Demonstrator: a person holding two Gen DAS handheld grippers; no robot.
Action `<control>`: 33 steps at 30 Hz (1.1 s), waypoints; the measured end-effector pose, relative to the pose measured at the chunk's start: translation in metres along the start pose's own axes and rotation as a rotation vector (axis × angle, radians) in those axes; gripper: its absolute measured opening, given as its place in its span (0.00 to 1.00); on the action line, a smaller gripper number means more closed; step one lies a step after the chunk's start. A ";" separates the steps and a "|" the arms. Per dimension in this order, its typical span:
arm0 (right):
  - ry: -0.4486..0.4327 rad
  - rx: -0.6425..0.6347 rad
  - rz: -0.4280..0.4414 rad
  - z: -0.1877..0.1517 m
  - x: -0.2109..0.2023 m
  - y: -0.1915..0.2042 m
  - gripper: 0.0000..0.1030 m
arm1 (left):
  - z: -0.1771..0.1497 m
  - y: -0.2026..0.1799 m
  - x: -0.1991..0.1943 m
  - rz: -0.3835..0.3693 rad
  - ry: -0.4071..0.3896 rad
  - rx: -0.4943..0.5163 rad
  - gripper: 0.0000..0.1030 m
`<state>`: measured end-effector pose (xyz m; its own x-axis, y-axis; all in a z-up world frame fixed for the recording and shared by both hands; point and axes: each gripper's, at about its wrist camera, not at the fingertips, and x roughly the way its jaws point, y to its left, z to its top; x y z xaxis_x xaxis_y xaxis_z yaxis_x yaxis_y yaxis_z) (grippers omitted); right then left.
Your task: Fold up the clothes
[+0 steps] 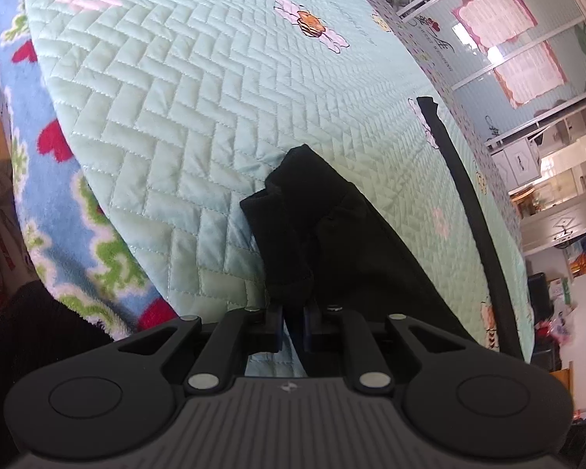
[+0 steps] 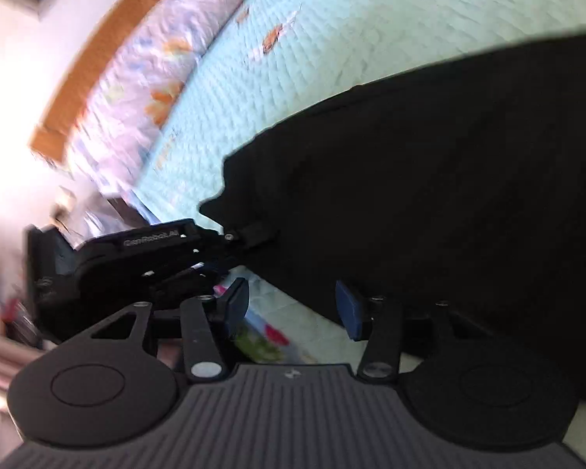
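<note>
— Where's the black garment in relation to the quilt?

— It's spread on the pale green quilt, at the edge nearest you, with one bunched corner lifted off it. Your left gripper has its jaws nearly together, clamped on that corner, probably so the cloth stays anchored while you line up a fold.

— And my right gripper?

— Its jaws stand apart and are widening, with only quilt between the blue pads. The garment's edge lies just beside the right-hand pad, so you look set to take hold there.

— The thin black strip?

— It runs along the quilt beside the garment; I can't tell what it is.
</note>
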<state>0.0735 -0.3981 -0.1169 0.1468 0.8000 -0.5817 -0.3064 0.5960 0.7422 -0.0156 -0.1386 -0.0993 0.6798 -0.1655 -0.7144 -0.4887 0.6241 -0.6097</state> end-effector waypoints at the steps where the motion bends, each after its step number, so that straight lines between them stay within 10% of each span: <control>1: 0.001 0.016 0.018 -0.001 -0.003 0.001 0.50 | -0.001 -0.001 -0.002 0.002 -0.002 0.006 0.12; 8: -0.118 0.103 0.037 -0.009 -0.067 -0.018 0.54 | 0.002 0.001 -0.006 -0.011 -0.026 -0.065 0.15; 18: -0.182 0.182 -0.032 -0.040 -0.105 -0.054 0.57 | 0.015 0.002 -0.023 0.019 -0.136 -0.106 0.53; 33: -0.153 0.141 -0.062 -0.060 -0.121 -0.054 0.60 | 0.076 -0.004 0.017 0.003 -0.043 -0.070 0.46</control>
<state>0.0160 -0.5316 -0.1064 0.3057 0.7562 -0.5786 -0.1595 0.6398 0.7519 0.0391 -0.0859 -0.0834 0.7008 -0.1299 -0.7014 -0.5263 0.5696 -0.6313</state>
